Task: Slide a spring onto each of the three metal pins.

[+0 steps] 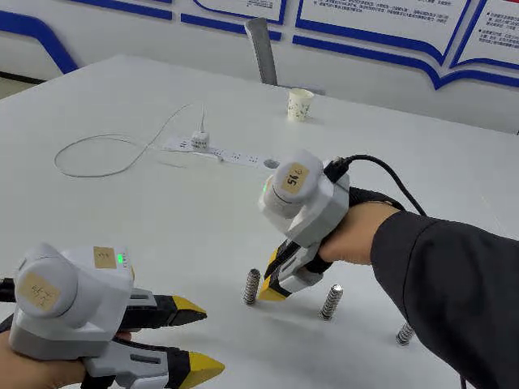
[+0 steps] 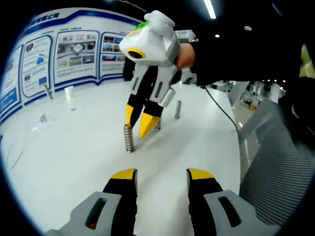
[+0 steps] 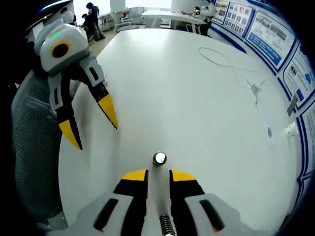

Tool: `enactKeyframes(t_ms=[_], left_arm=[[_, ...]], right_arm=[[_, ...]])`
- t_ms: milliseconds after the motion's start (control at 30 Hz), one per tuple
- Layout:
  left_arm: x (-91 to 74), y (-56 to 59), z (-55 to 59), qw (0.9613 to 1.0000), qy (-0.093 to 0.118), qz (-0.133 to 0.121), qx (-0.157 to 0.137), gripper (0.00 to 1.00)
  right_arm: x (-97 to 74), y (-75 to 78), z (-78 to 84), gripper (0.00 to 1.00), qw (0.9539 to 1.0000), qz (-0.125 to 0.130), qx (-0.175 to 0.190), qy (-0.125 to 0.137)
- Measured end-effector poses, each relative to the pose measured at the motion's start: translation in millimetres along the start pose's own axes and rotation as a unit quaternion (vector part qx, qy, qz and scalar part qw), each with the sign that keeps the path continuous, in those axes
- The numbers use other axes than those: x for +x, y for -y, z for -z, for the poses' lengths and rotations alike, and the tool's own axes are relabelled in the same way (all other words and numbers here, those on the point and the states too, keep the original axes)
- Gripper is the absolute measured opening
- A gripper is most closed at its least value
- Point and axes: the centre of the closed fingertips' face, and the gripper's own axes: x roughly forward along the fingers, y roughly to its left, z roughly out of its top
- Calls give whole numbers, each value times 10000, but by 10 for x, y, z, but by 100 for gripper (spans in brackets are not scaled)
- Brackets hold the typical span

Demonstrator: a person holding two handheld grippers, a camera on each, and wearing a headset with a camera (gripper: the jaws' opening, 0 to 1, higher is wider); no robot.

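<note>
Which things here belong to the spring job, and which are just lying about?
Job: left spring, middle spring, right spring, all upright; left gripper; right gripper.
Lying about: paper cup, power strip with its cable, grey chair back.

Three spring-wrapped pins stand by the bench's near edge. Cable, power strip and cup sit toward the far edge, with open bench between.
</note>
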Motion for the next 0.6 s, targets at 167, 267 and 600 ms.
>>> enactKeyframes(t_ms=[167,267,600], left_arm=[[2,-1,2,10000,-4,-5,2,41],[1,-6,1,10000,0,-16,-10,41],[1,-7,0,10000,2,-25,-36,42]], right_arm=[[-28,-22,28,19,10000,15,55,51],[-46,-46,45,20,9999,21,94,94],[-162,-111,92,20,9993,101,221,290]])
